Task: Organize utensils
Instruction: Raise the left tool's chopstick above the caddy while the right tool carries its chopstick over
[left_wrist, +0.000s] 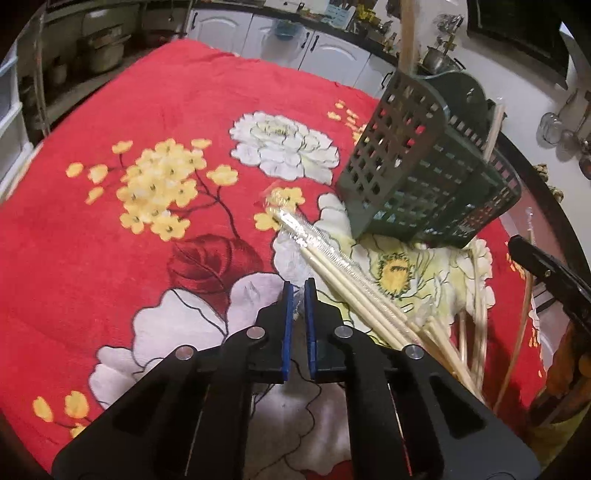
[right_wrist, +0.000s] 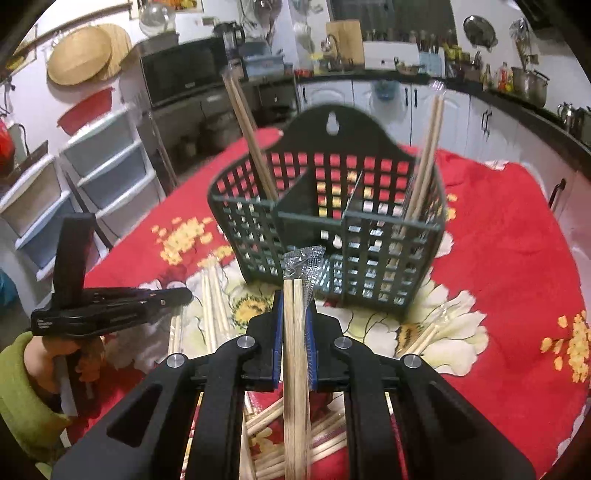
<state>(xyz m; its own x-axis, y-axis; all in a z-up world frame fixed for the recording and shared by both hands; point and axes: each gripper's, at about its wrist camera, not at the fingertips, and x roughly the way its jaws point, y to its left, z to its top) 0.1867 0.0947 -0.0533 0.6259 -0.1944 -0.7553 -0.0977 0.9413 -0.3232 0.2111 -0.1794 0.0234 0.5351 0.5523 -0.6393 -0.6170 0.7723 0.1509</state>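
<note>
Cloth (right_wrist: 517, 236): red floral, bare and roomy on the far right.
Caddy (right_wrist: 328, 229): green lattice, three compartments; sticks upright in left and right ones, middle free.
Loose chopsticks (left_wrist: 354, 291): scattered just in front of caddy.
Right gripper (right_wrist: 295, 295): clamped on wrapped chopstick pair (right_wrist: 294, 332), near the front rim; lift tips over the rim, aim for the middle slot.
Left gripper (left_wrist: 300, 291): nearly closed, seemingly empty, beside the pile.

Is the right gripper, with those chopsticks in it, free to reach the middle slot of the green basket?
Probably yes. The right gripper is shut on a wrapped chopstick pair, the green basket stands straight ahead, and its middle slot looks empty with nothing between.
</note>
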